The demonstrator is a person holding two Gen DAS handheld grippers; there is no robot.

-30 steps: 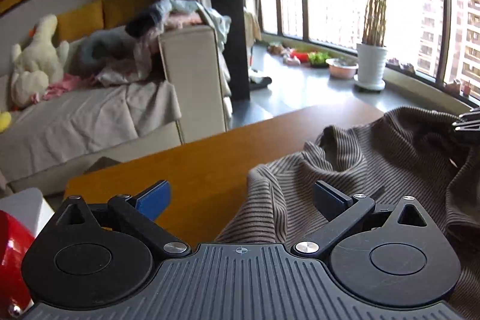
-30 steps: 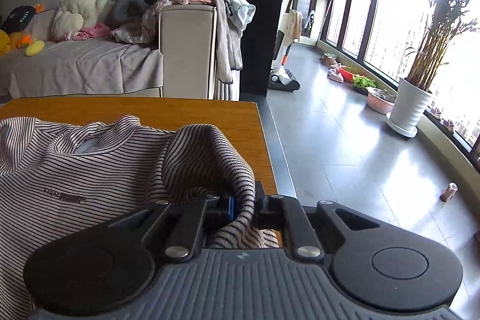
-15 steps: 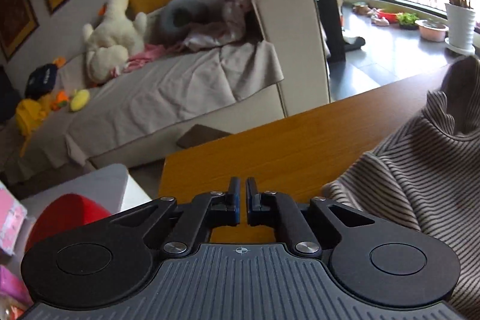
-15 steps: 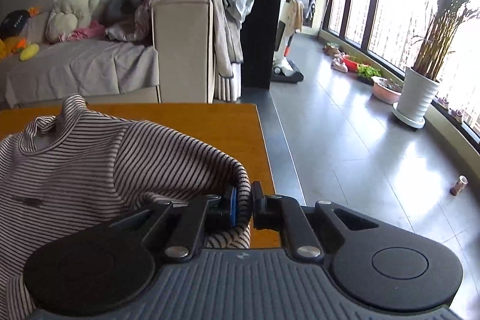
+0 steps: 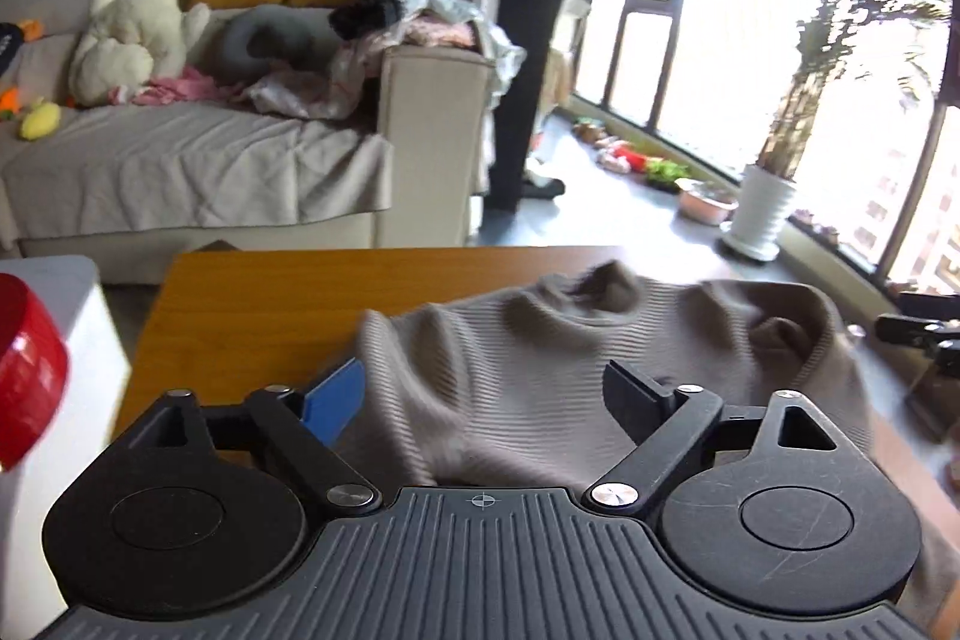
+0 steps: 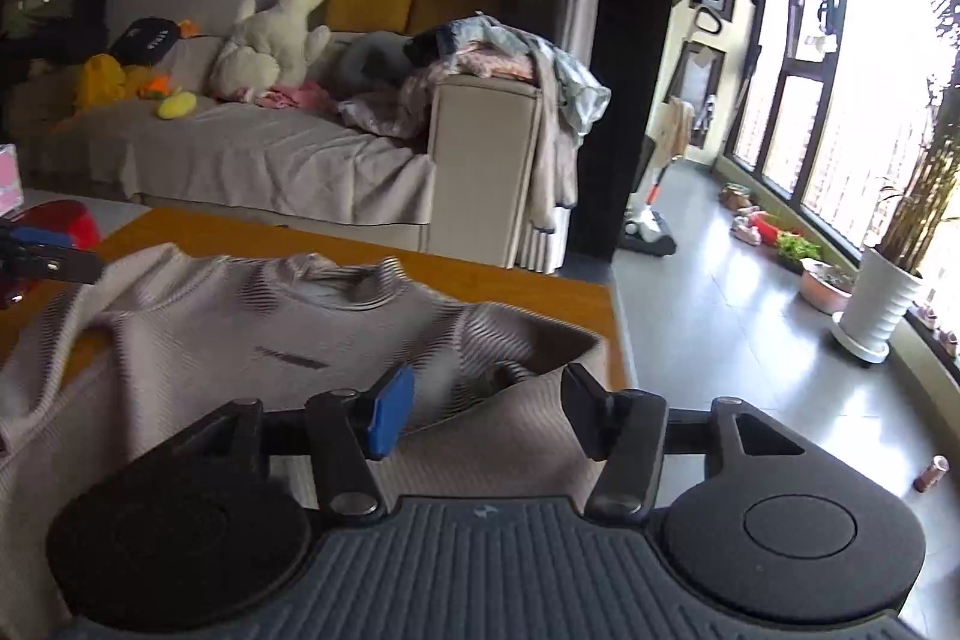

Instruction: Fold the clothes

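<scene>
Left wrist view: the left tool (image 5: 483,397) is seen with its jaws spread wide and nothing gripped between them. The striped shirt (image 5: 570,358) is spread, rumpled, on the wooden surface (image 5: 252,304), directly ahead of the tool and extending to its right; the shirt's near left edge is found between the jaws. Its long axis is judged to run toward and away from the tool, collar at the far end. The left tool is held low and roughly level, pointed along the surface. Right wrist view: the right tool (image 6: 486,415) is likewise recorded with jaws parted, empty. The striped shirt (image 6: 288,328) is seen ahead and to the left, collar far, printed mark facing up; a raised fold of the near right edge lies between the jaws. The left tool (image 6: 42,256) is noted at the far left edge. Each tool is judged nearest its own side edge; the right tool is angled slightly downward.
</scene>
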